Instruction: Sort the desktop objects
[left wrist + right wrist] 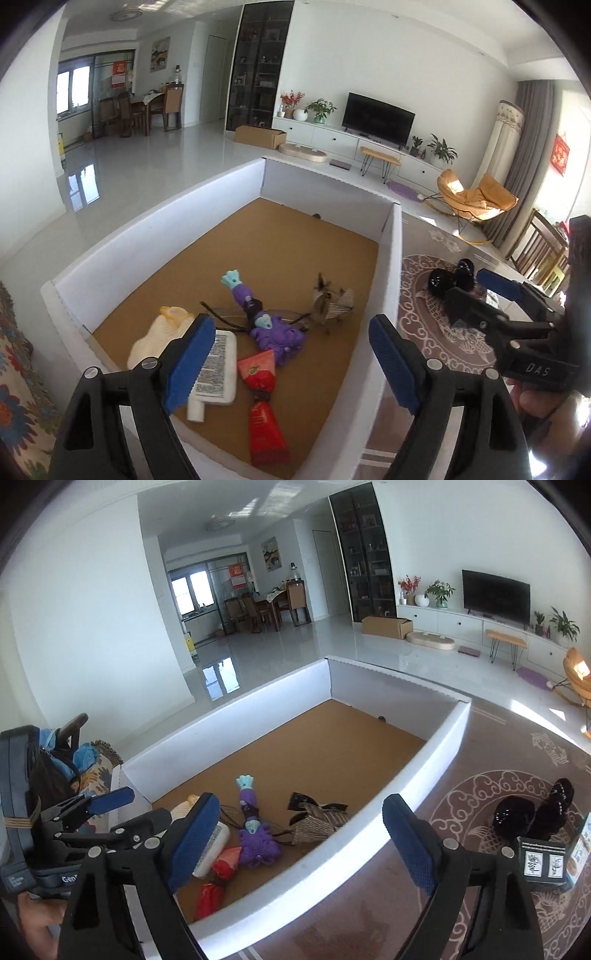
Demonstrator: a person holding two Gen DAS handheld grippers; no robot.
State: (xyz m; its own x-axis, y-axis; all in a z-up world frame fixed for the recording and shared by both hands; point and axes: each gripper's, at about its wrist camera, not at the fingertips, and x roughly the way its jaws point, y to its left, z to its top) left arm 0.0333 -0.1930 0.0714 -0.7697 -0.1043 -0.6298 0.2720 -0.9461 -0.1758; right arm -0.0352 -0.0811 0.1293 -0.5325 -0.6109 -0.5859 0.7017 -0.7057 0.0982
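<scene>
Both handheld grippers hover with jaws spread wide and empty, the left gripper [291, 363] over a white-walled box with a brown cork floor [393, 258], the right gripper [301, 843] above its near wall. Inside the box, nearest first, lie a red foil packet [264, 430], a white plastic bottle [218, 363], a purple toy figure [275, 332] and a striped fabric bow [332, 302]. Outside the box, two glossy black objects [532, 814] sit on a patterned brown rug [476, 794].
</scene>
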